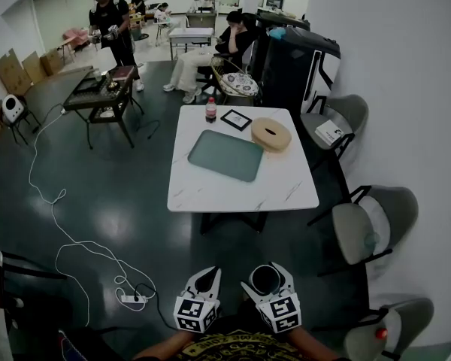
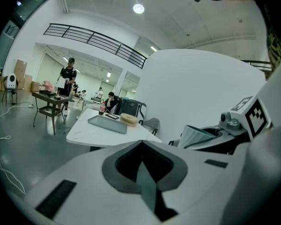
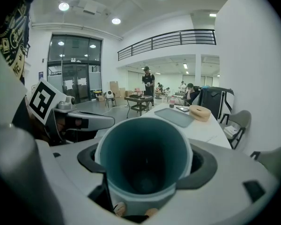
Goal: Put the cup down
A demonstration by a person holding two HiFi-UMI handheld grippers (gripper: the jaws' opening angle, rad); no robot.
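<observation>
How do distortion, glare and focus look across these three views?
Head view: strong fisheye bend, soft light reflections on the floor, table sharp. Left gripper view: black vignetted corners, ceiling light blown out, the left gripper close and soft. Right gripper view: the cup fills the centre, its inside dark; background crisp.

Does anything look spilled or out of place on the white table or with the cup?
Nothing stands out. The cup sits in the right gripper, empty inside; on the table the bottle stands upright and the tray lies flat.
</observation>
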